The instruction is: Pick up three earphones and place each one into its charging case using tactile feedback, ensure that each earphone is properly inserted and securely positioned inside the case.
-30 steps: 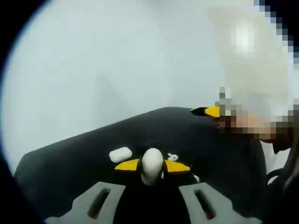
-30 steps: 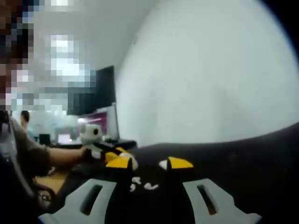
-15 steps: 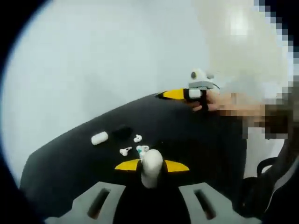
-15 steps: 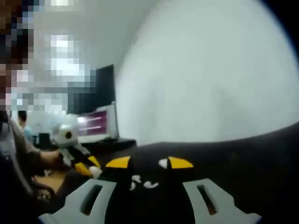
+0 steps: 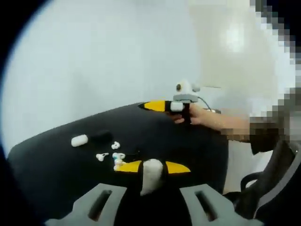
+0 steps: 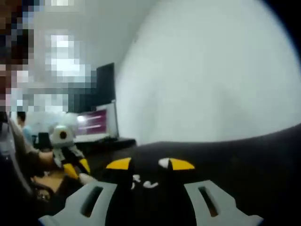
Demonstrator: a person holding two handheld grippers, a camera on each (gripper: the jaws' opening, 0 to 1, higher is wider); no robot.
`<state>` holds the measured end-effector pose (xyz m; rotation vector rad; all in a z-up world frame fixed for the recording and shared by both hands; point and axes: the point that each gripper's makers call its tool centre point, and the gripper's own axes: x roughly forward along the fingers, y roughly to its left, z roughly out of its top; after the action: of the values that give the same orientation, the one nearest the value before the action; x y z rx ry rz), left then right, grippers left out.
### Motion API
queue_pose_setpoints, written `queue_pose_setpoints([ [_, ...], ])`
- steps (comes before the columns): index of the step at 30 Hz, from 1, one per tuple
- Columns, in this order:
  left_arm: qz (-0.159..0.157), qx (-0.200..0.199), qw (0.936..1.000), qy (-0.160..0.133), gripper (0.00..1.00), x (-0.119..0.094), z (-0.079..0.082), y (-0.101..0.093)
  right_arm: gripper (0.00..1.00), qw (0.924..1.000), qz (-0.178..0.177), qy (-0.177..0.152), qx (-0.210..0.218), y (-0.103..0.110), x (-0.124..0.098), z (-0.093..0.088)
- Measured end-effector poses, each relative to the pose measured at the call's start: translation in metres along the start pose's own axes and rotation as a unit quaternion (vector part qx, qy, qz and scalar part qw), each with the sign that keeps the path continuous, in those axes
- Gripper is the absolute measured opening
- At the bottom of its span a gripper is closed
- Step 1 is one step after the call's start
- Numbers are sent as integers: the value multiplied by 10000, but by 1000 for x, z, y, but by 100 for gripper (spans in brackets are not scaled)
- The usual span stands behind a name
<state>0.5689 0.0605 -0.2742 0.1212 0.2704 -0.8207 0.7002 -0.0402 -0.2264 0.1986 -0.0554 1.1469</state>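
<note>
— Black surface [image 5: 56, 165]; what lies on it?
— A white charging case [image 5: 79, 140], closed, with loose earphones [image 5: 115, 145] scattered just beside it, ahead of the left gripper [image 5: 153, 166].
— And that gripper?
— Its yellow tips clamp a white earphone [image 5: 151, 175].
— The right gripper [image 6: 143, 164]?
— Jaws narrowly apart, a small white piece by one tip; whether it is gripped, I cannot tell. More white bits [image 6: 149, 185] lie beneath.

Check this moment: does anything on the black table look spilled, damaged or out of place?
Nothing stands out. The left gripper is shut on a white charging case. Loose white earphones and another white case lie apart on the black table, as the task expects. The right gripper is open.
</note>
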Motion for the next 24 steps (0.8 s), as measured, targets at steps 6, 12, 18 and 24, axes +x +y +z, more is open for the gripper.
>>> queue_pose_setpoints([
  [6, -102, -87, 9997, -179, 15, -6, 11, 1, 31, 10000, 15, -1, -15, 2, 0, 0],
  [12, -1305, -134, 9856, -1071, 37, -30, 41, -4, 31, 10000, 35, 15, -17, 3, 0, 0],
  [18, -1500, -96, 9857, -757, 42, -30, 25, 10, 31, 10000, 39, 49, -37, 4, 0, -1],
  [24, -1632, 225, 9817, -960, 56, -14, 30, 25, 30, 9998, 85, 157, -61, 7, 1, -7],
])
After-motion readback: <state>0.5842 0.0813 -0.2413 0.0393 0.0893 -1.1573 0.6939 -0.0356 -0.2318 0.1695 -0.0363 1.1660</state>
